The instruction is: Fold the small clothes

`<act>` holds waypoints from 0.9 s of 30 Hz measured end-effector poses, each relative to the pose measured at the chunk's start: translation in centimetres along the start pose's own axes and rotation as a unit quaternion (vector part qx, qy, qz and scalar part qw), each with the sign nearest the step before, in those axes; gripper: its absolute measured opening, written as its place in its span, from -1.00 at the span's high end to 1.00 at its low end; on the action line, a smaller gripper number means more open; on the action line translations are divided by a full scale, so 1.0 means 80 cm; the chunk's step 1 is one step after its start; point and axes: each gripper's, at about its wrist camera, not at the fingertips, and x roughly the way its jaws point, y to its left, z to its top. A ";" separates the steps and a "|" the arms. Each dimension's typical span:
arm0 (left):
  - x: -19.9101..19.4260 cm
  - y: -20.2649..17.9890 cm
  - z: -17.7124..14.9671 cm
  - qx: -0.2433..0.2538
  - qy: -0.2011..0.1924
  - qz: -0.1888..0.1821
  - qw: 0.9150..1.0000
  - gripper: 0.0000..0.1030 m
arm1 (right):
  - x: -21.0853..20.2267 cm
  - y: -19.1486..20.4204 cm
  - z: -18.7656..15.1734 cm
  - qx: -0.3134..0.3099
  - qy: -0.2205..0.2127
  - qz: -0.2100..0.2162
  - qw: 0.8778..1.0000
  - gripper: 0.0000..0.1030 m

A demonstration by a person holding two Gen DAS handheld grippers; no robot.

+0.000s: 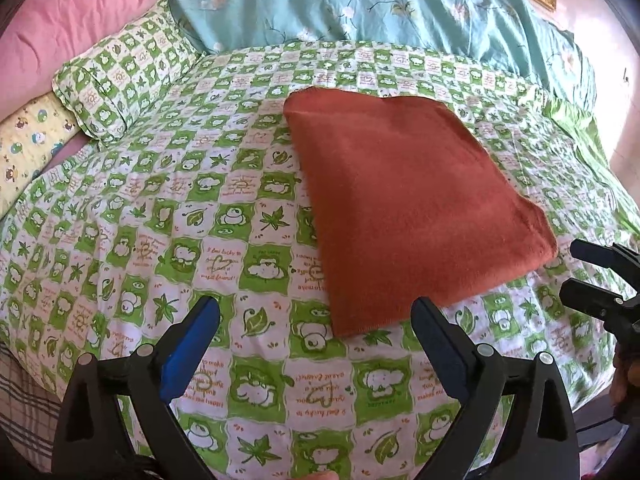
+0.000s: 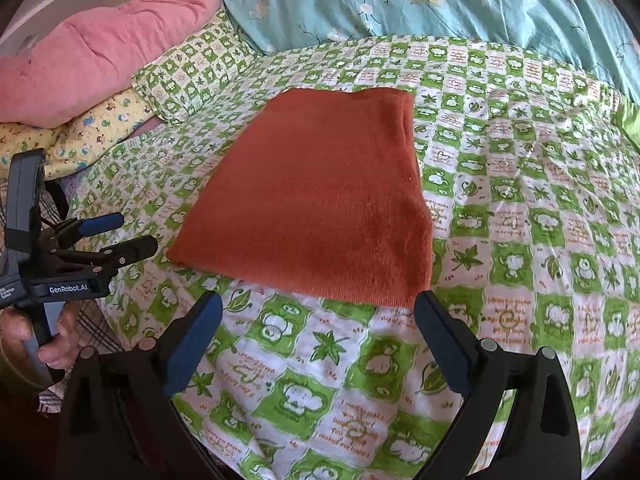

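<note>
The rust-orange cloth (image 1: 408, 208) (image 2: 316, 204) lies folded flat, a rough rectangle with more than one layer showing along its edges, on the green-and-white checked bedsheet (image 1: 168, 216) (image 2: 520, 208). It sits around the middle of the bed, its long axis running from the near edge of the bed toward the far side where the bedding is heaped. In the left wrist view its near end points between the two grippers.

The left gripper (image 1: 316, 320) (image 2: 120, 232) hovers over the sheet just short of the cloth's near left corner, jaws spread wide, nothing between them. The right gripper (image 2: 318, 316) (image 1: 584, 272) is just short of the near right corner, also wide open and empty; one finger is close to that corner, but contact cannot be told.

Beyond the cloth are a matching checked pillow (image 1: 120, 76) (image 2: 192, 72), a pink quilt (image 1: 68, 28) (image 2: 88, 56) and a turquoise floral cover (image 1: 360, 4) (image 2: 440, 4).
</note>
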 end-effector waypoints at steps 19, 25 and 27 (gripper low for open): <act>0.035 -0.016 0.044 0.028 0.009 0.036 0.999 -0.93 | 0.035 -0.010 0.057 -0.002 0.003 0.002 1.000 -0.92; 0.039 -0.018 0.055 0.030 0.001 0.041 0.999 -0.93 | 0.042 -0.018 0.069 0.005 0.003 0.008 1.000 -0.92; 0.041 -0.020 0.058 0.032 0.001 0.043 0.999 -0.94 | 0.045 -0.019 0.072 0.003 0.004 0.008 1.000 -0.92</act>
